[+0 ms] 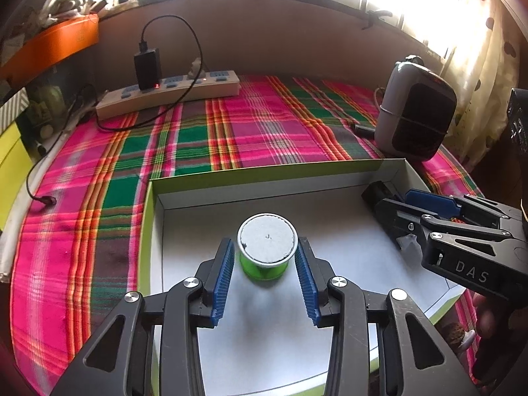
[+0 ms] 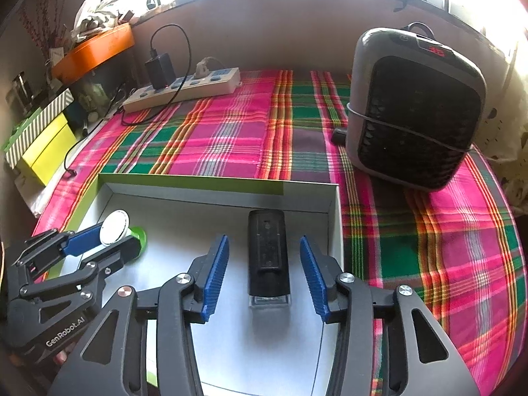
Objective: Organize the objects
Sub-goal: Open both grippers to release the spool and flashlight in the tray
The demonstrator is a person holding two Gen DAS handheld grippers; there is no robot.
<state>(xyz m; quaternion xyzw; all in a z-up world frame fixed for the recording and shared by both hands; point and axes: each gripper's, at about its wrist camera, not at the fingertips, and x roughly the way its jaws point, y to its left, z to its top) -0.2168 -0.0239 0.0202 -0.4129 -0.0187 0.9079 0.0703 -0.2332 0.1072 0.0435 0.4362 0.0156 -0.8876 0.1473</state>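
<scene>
The left hand-held gripper [image 1: 265, 275] is spread wide, its blue pads [image 1: 222, 280] flanking a green cup [image 1: 266, 247] without quite touching it; the left pad sits just beside the cup's rim and the right pad is close to the other side. The cup stands upright on the floor of a shallow white box [image 1: 330, 181], toward the box's left half, with a pale grey lid facing up.

The right hand-held gripper [image 2: 264, 275] is also spread wide. A black device [image 2: 268, 254] lies flat between its pads [image 2: 214, 277], clear of both, lengthwise along the fingers, with a clear end toward the camera. It rests on the box [image 2: 333, 224] floor near the right wall, its far end close to the far wall.

In the left view the right hand-held gripper [image 1: 392, 208] reaches into the box's far right corner. In the right view the left hand-held gripper [image 2: 109, 241] straddles the cup [image 2: 132, 236] near the box's left wall.

The box sits at the near edge of the surface, on a pink-and-green plaid cloth [image 1: 231, 125]. Beyond it, at the far left, lies a power strip [image 1: 171, 92] with a black charger [image 1: 147, 67] plugged in; near the far right corner stands a grey heater [image 2: 415, 109].
</scene>
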